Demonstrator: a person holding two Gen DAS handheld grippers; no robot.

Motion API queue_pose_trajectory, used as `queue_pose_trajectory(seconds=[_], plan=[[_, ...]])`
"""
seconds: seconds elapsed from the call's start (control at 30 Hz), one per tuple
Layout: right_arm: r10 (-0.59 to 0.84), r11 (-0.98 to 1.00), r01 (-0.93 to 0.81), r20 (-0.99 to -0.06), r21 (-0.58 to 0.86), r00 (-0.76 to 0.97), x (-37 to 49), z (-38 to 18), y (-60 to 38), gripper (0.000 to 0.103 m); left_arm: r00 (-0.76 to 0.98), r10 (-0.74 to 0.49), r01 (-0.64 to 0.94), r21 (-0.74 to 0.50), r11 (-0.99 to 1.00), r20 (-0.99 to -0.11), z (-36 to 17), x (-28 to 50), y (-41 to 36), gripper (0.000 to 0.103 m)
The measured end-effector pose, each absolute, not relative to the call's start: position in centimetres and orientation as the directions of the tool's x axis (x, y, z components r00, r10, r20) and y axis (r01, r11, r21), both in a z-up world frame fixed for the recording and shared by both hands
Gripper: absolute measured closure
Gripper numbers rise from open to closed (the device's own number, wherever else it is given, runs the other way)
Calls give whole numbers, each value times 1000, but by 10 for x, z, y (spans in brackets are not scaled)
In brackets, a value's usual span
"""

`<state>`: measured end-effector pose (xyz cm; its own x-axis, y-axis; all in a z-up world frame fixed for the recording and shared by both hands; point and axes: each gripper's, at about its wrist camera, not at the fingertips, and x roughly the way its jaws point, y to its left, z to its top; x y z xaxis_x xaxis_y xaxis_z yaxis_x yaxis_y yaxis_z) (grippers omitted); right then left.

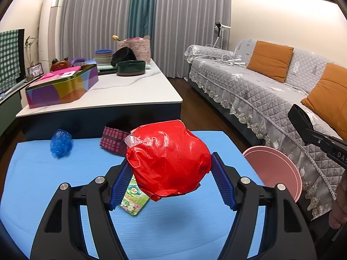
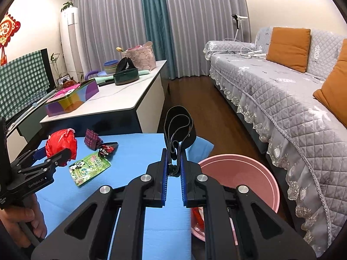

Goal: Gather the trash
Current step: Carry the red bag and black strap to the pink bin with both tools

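Your left gripper (image 1: pixel 169 173) has its jaws spread wide around a crumpled red bag (image 1: pixel 168 160), both blue pads pressed into its sides, and the bag rides clear above the blue mat (image 1: pixel 43 184). Your right gripper (image 2: pixel 173 169) is nearly closed, pinching the thin cords of a black strap (image 2: pixel 179 127) that loops up and away from the fingers.

Just right of your right hand sits the pink bin (image 2: pixel 249 179), low beside the mat's edge, with something red already in its bottom. That looks like the drop point for both loads.

On the mat a green packet (image 2: pixel 90 169), a dark candy wrapper (image 2: pixel 107 149) and a maroon checked wrapper (image 2: pixel 92 139) are left to pick up; further left lies a blue wad (image 1: pixel 61 143).

Beyond these stand the white table (image 1: pixel 130 93) and the sofa (image 1: pixel 271 99).

Risks from here: the red bag is soft and bulging, so the pads may slide off it if you swing fast. The strap is caught only by its cords and could slip free or snag the bin rim. With both hands heading to one bin, the grippers may well collide.
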<state>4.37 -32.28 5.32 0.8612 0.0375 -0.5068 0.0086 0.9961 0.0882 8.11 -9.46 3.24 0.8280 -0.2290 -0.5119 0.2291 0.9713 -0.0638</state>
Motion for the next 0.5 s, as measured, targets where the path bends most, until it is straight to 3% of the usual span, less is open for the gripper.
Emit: queue_pose_trajectory(seconds=[0.5], plan=[[28,996,19,-501,89,865,40,55,-330,92,823,-249,253,-63,965,-510,31,81,-104,35]])
